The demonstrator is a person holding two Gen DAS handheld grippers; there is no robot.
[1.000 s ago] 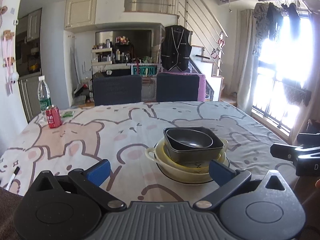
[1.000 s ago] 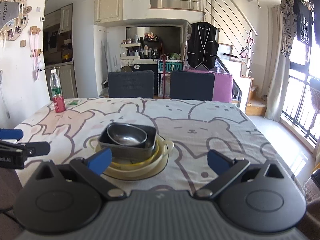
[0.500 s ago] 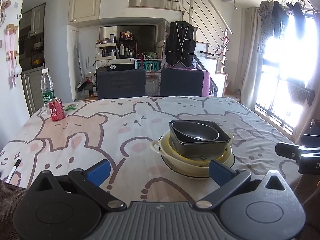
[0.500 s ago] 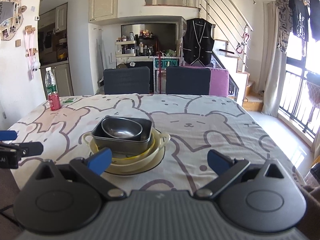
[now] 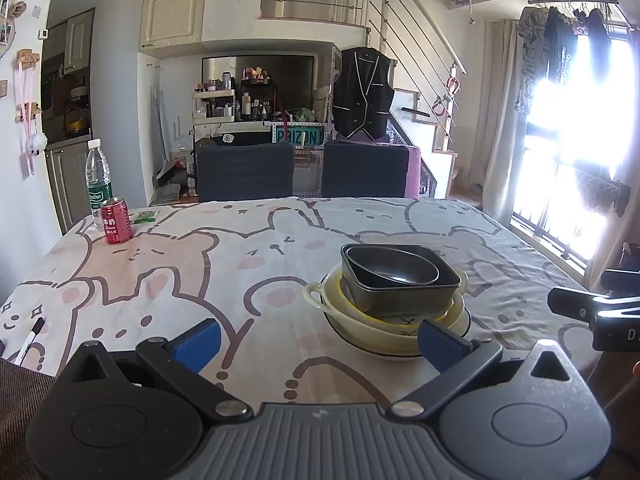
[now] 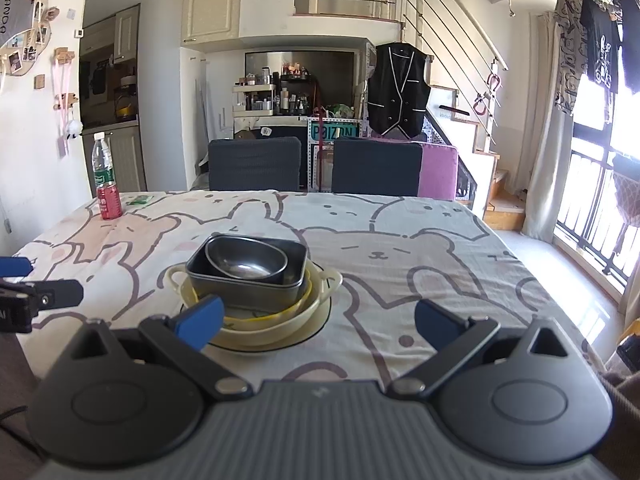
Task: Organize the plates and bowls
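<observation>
One stack of dishes stands on the bear-print tablecloth (image 5: 168, 280): a flat plate (image 6: 316, 330) at the bottom, cream and yellow bowls (image 5: 384, 330) above it, a dark square pan (image 5: 404, 298) on those, and a small dark oval bowl (image 6: 246, 262) on top. My left gripper (image 5: 318, 338) hovers open near the table's front edge, the stack just ahead of its right finger. My right gripper (image 6: 318, 322) is open too, with the stack in front of its left finger. Neither holds anything. Each gripper shows at the edge of the other's view.
A red can (image 5: 116, 221) and a water bottle (image 5: 97, 178) stand at the far left corner, a small green packet (image 5: 144, 216) beside them. A marker pen (image 5: 31, 338) lies near the left front edge. Two dark chairs (image 6: 256, 164) stand behind the table.
Both views have tilted up a little and drawn back slightly from the stack. The dishes have not moved and both grippers stay open.
</observation>
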